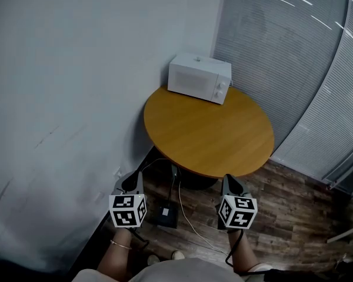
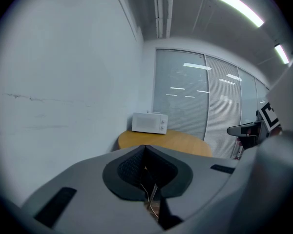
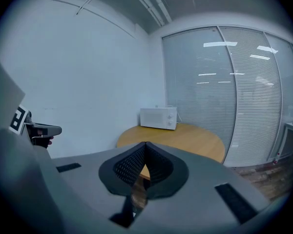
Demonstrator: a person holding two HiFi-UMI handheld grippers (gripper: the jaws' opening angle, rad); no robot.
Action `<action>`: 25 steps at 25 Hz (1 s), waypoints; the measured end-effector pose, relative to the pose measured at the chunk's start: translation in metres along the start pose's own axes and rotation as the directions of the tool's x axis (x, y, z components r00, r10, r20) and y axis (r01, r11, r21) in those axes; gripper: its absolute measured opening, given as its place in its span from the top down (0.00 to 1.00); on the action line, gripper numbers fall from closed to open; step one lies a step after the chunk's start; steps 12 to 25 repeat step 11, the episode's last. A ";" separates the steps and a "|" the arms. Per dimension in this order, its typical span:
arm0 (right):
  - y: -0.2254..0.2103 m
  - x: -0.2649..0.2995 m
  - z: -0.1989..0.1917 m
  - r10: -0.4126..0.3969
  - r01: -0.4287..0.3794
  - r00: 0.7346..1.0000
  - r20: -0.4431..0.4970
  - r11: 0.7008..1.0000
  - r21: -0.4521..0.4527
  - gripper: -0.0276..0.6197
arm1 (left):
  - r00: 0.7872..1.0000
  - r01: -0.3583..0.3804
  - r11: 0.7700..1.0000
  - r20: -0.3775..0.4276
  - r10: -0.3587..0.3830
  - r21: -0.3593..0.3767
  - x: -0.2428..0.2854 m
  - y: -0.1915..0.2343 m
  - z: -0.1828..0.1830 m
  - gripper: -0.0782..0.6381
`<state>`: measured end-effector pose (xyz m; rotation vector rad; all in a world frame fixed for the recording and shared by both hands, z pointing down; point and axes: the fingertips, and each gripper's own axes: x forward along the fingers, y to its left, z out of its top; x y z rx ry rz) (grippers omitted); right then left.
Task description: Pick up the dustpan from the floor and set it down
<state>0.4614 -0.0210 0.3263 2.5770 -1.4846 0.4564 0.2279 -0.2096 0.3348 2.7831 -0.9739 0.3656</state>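
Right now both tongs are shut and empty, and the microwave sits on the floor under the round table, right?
No. The microwave sits on the round table, at its far edge, as the head view shows. The left tongs and right tongs are shut and empty.

Setting: office break corner. Round wooden table (image 1: pixel 212 140) stands where a plain white wall (image 1: pixel 65 87) meets a glazed partition with closed horizontal blinds (image 1: pixel 282 46). White microwave (image 1: pixel 199 78) at the table's far edge. Strip lights (image 2: pixel 238 7) on the ceiling; wood-plank floor (image 1: pixel 282 210).
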 end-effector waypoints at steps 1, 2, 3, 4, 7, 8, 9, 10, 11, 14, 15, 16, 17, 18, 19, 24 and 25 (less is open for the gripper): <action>0.000 -0.001 0.000 -0.001 0.001 1.000 0.001 1.000 0.001 0.91 | 1.000 0.002 1.000 0.000 -0.002 0.000 -0.001 -0.001 -0.001 0.87; 0.000 -0.003 -0.001 -0.001 0.001 1.000 0.001 1.000 0.001 0.91 | 1.000 0.003 1.000 0.000 -0.003 0.000 -0.002 -0.001 -0.002 0.87; 0.001 -0.004 -0.001 -0.001 0.001 1.000 0.002 1.000 0.000 0.91 | 1.000 0.004 1.000 0.000 -0.004 -0.001 -0.003 -0.002 -0.002 0.87; 0.002 -0.005 -0.001 -0.001 0.001 1.000 0.002 1.000 -0.001 0.91 | 1.000 0.004 1.000 0.000 -0.004 -0.001 -0.004 -0.002 -0.003 0.87; 0.006 -0.008 -0.004 0.000 0.000 1.000 0.001 1.000 -0.001 0.91 | 1.000 0.005 1.000 0.000 -0.005 -0.003 -0.009 0.000 -0.005 0.87; 0.007 -0.009 -0.004 0.000 0.000 1.000 0.001 1.000 0.000 0.91 | 1.000 0.005 1.000 0.000 -0.005 -0.004 -0.010 0.000 -0.006 0.87; 0.008 -0.010 -0.005 0.000 0.000 1.000 0.001 1.000 0.001 0.91 | 1.000 0.005 1.000 0.000 -0.005 -0.006 -0.011 0.001 -0.006 0.87; 0.009 -0.011 -0.006 0.000 0.000 1.000 0.001 1.000 0.002 0.91 | 1.000 0.005 1.000 0.001 -0.005 -0.009 -0.013 0.001 -0.007 0.87; 0.010 -0.012 -0.006 0.000 0.000 1.000 0.001 1.000 0.002 0.91 | 1.000 0.006 1.000 0.002 -0.006 -0.011 -0.014 0.001 -0.007 0.87; 0.010 -0.012 -0.006 0.000 0.000 1.000 0.001 1.000 0.002 0.91 | 1.000 0.006 1.000 0.002 -0.006 -0.011 -0.014 0.001 -0.007 0.87; 0.010 -0.012 -0.006 0.000 0.000 1.000 0.001 1.000 0.002 0.91 | 1.000 0.006 1.000 0.002 -0.006 -0.011 -0.014 0.001 -0.007 0.87; 0.010 -0.012 -0.006 0.000 0.000 1.000 0.001 1.000 0.002 0.91 | 1.000 0.006 1.000 0.002 -0.006 -0.011 -0.014 0.001 -0.007 0.87; 0.010 -0.012 -0.006 0.000 0.000 1.000 0.001 1.000 0.002 0.91 | 1.000 0.006 1.000 0.002 -0.006 -0.011 -0.014 0.001 -0.007 0.87; 0.010 -0.012 -0.006 0.000 0.000 1.000 0.001 1.000 0.002 0.91 | 1.000 0.006 1.000 0.002 -0.006 -0.011 -0.014 0.001 -0.007 0.87; 0.010 -0.012 -0.006 0.000 0.000 1.000 0.001 1.000 0.002 0.91 | 1.000 0.006 1.000 0.002 -0.006 -0.011 -0.014 0.001 -0.007 0.87; 0.010 -0.012 -0.006 0.000 0.000 1.000 0.001 1.000 0.002 0.91 | 1.000 0.006 1.000 0.002 -0.006 -0.011 -0.014 0.001 -0.007 0.87; 0.010 -0.012 -0.006 0.000 0.000 1.000 0.001 1.000 0.002 0.91 | 1.000 0.006 1.000 0.002 -0.006 -0.011 -0.014 0.001 -0.007 0.87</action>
